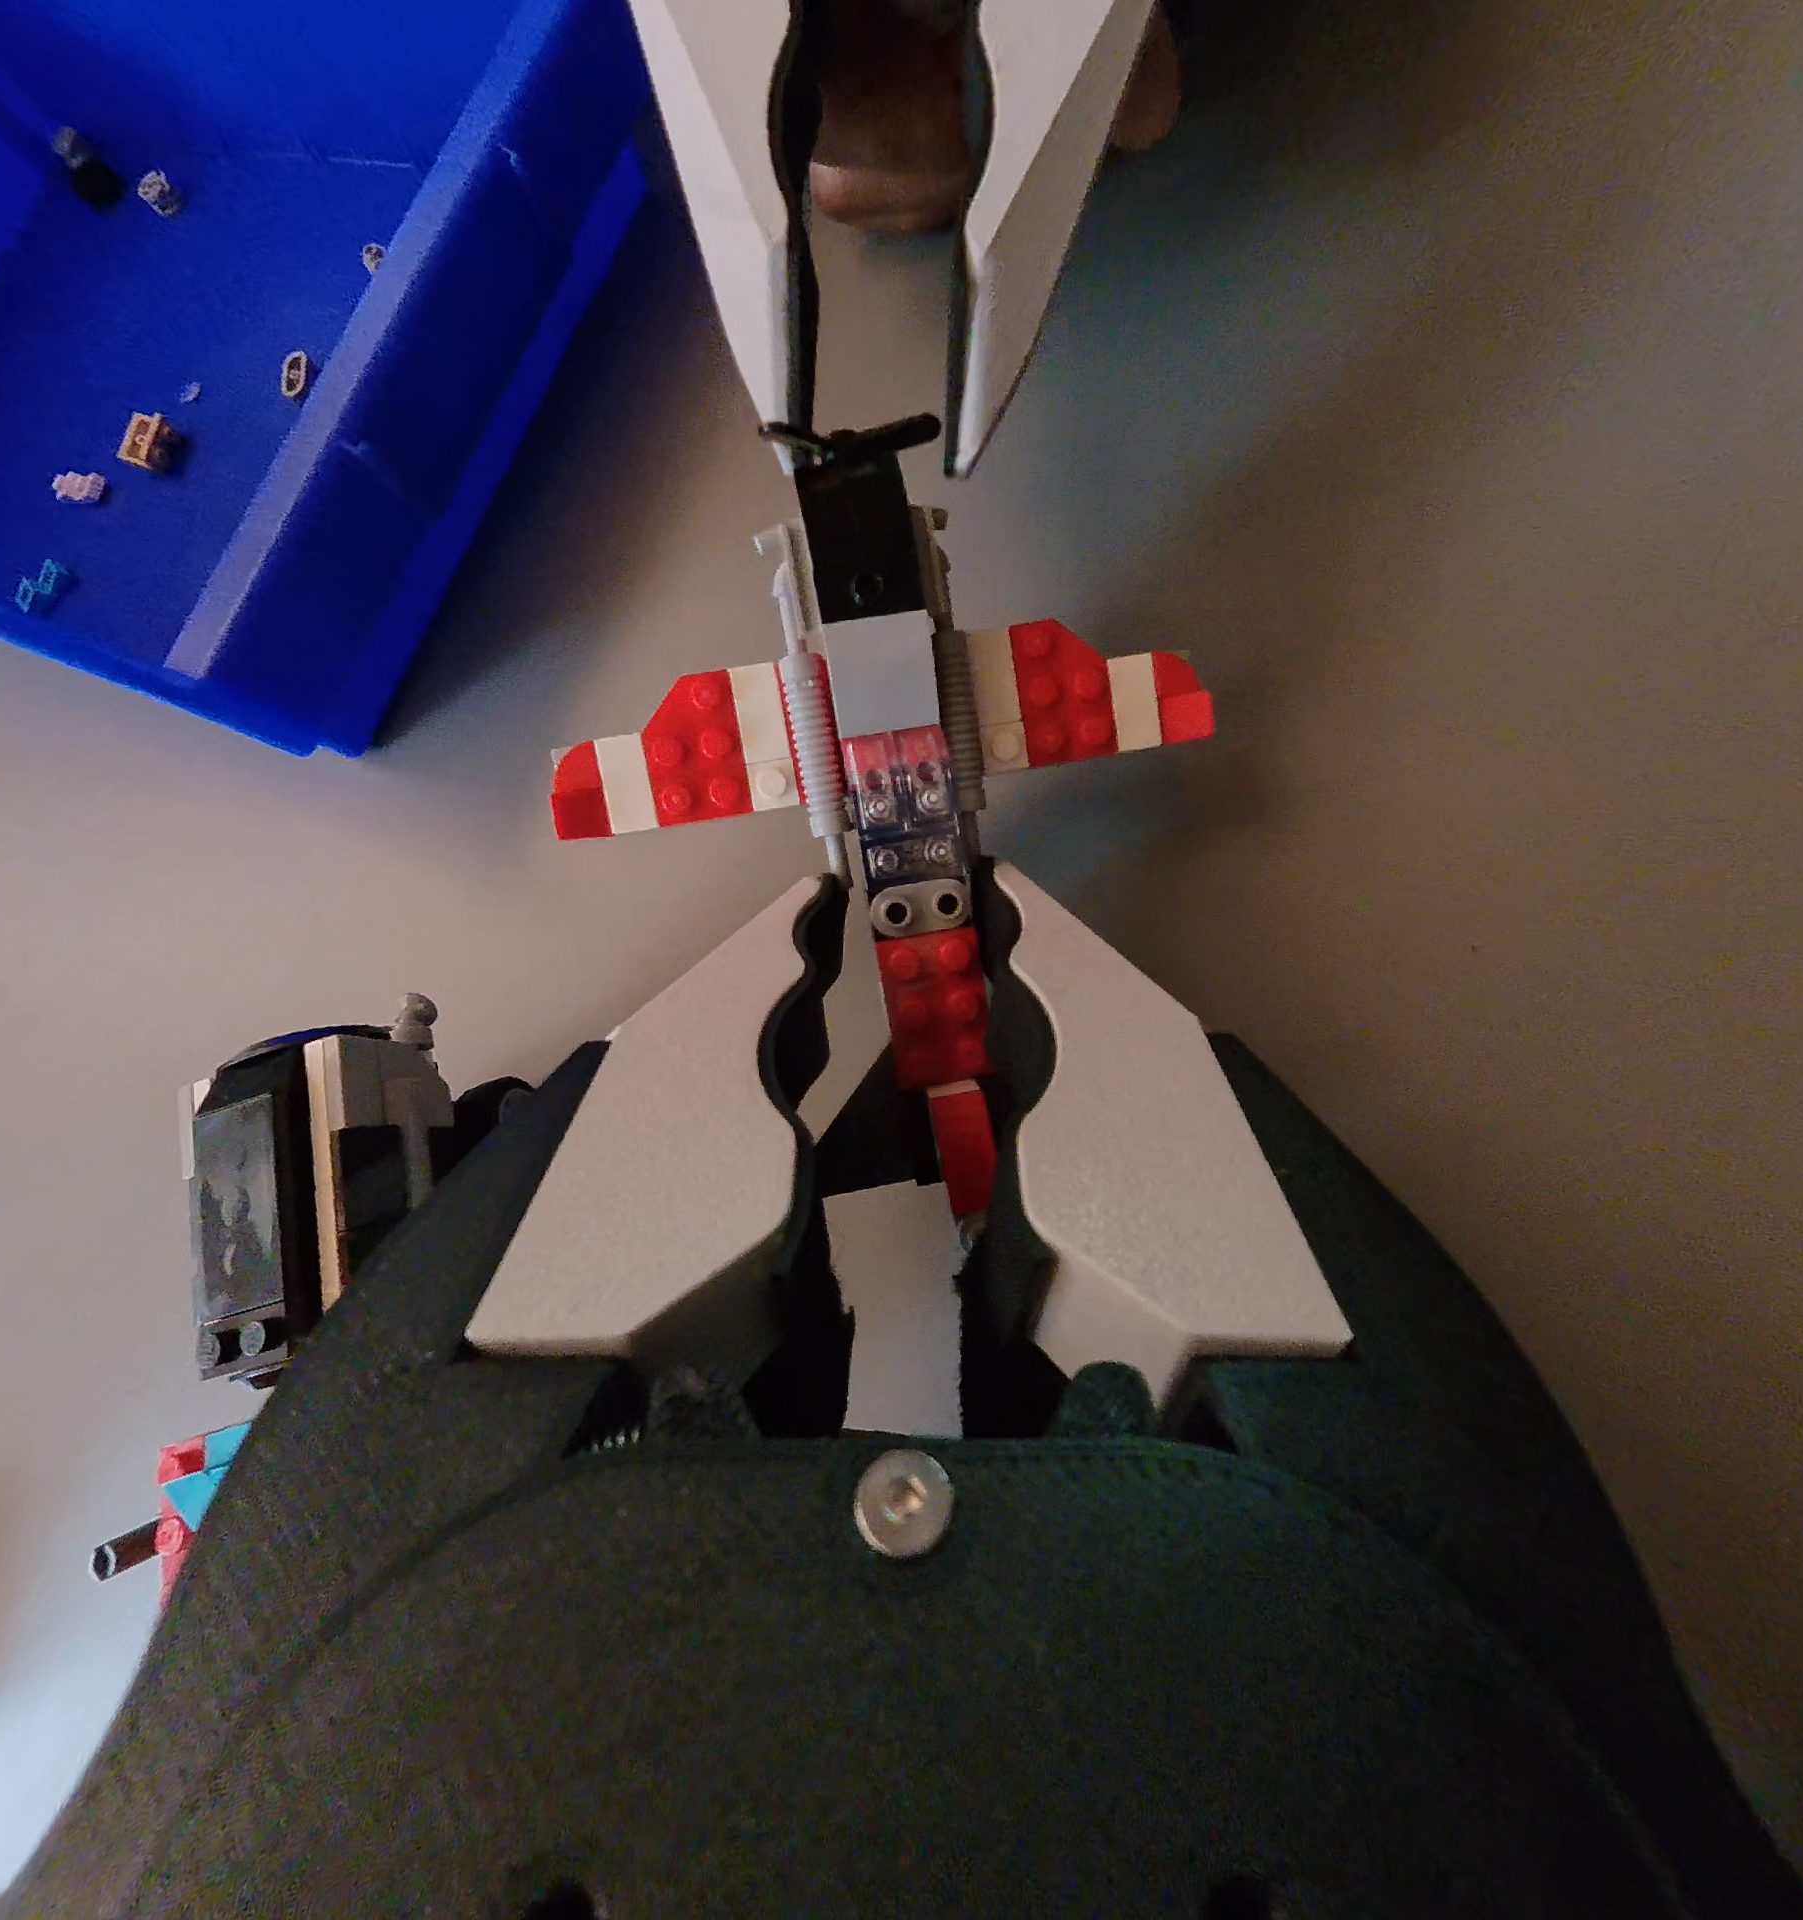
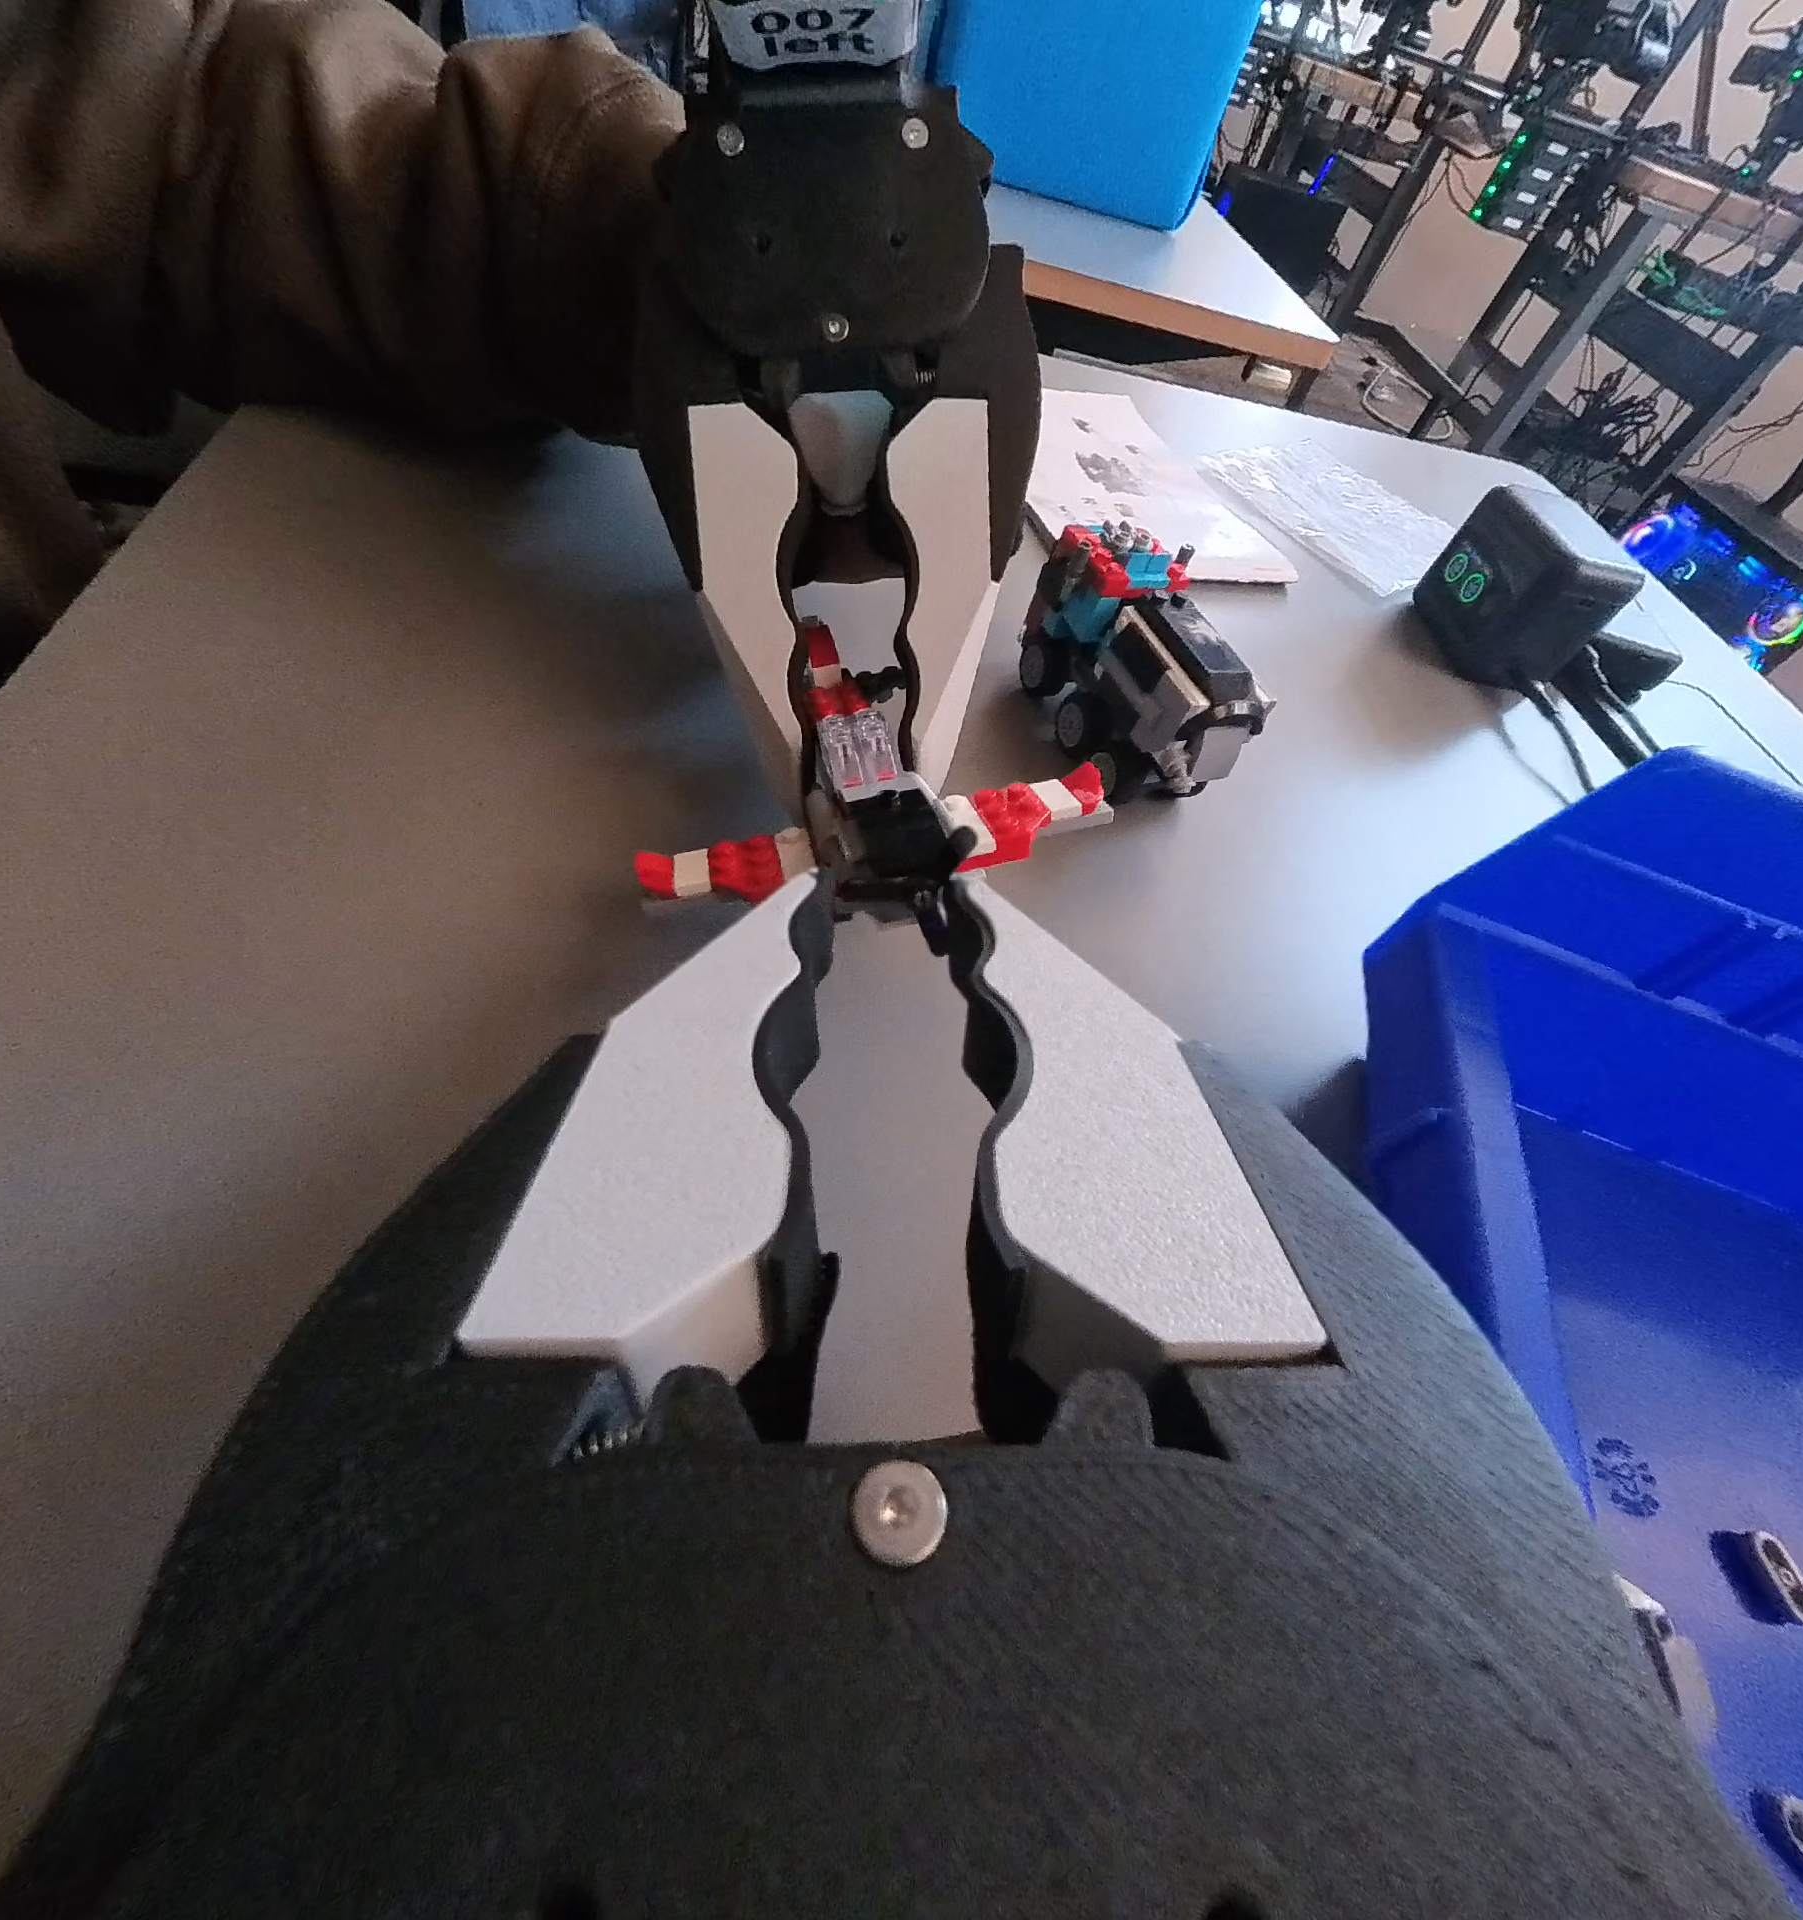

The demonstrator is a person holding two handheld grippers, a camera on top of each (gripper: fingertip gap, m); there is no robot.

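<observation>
Far left in my left wrist view sits the blue bin (image 1: 253, 343), a few tiny loose bricks scattered on its floor. Below it, beside my left tongs' body, a grey and black brick truck (image 1: 294, 1195) stands on the grey surface (image 1: 1499, 935).

Centre now: my left tongs (image 1: 902, 894) are clamped on the rear fuselage of the small brick plane (image 1: 876, 727), dark pads pressed against the red tail section on both sides, with the red and white striped wings sticking out free ahead of the fingertips. The plane hangs above the surface, between my two tongs.

Opposite, my right tongs (image 2: 886, 894) come in at the nose. Their tips are narrowed around the black propeller (image 1: 850, 434) and black nose block; one tip touches the propeller blade, but I cannot tell whether both pads really press.

To the right in the right wrist view: the same truck, a small black box with cables (image 2: 1520, 592), then the bin's corner.

Handling, as I judge it: light, rigid, but only press-fitted, so it will snap apart under twist. The wings and propeller look the weakest; the solid fuselage is the place to hold.
</observation>
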